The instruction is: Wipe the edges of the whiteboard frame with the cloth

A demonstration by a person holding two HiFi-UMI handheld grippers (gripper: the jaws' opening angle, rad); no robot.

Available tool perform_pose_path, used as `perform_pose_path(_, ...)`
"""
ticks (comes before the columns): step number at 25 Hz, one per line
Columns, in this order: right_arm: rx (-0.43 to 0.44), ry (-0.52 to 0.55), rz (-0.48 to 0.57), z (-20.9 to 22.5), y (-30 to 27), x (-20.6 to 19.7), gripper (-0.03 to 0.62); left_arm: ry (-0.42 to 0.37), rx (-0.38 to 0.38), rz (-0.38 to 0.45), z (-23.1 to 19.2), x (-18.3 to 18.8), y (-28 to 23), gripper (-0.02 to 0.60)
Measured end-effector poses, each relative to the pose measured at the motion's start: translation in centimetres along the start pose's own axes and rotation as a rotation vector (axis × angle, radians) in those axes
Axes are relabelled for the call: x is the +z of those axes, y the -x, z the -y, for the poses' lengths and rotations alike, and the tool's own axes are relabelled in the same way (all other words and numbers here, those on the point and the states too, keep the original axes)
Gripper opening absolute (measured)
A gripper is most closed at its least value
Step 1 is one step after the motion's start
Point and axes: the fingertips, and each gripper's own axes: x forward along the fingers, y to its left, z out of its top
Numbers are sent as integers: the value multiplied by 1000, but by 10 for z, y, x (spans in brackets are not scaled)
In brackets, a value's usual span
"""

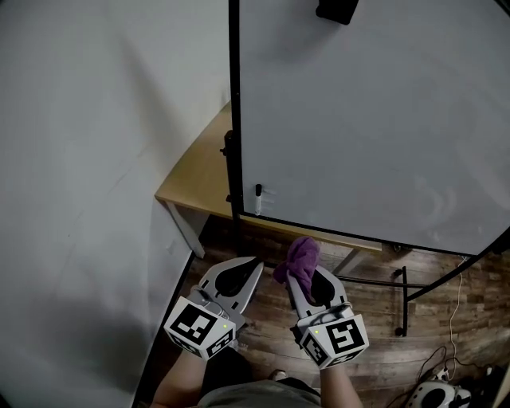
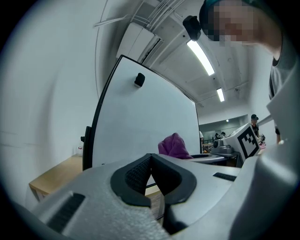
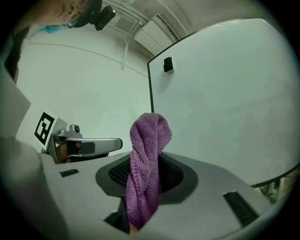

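Observation:
The whiteboard stands ahead, and its black frame [image 1: 234, 119] runs down the left side and along the bottom. My right gripper [image 1: 296, 271] is shut on a bunched purple cloth [image 1: 300, 256], held just below the board's lower left corner and apart from the frame. In the right gripper view the cloth [image 3: 146, 154] sticks up between the jaws of the right gripper [image 3: 145, 161], with the frame [image 3: 151, 89] behind. My left gripper [image 1: 253, 261] is beside it on the left, shut and empty; its jaws meet at the tip in the left gripper view [image 2: 151, 157], where the cloth [image 2: 174, 145] also shows.
A wooden table [image 1: 199, 179] stands behind the board against the white wall. A black block [image 1: 336, 9] clings near the board's top, and a small marker [image 1: 257, 199] sits at its lower left. The board's black stand legs [image 1: 402, 299] and cables [image 1: 438, 358] lie on the wooden floor at the right.

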Motion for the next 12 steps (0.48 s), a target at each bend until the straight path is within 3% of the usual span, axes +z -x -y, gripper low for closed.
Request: perform_pose_path(12, -141, -21, -14, 1, -91, -4, 123, 13, -135, -20, -95, 6, -30, 17)
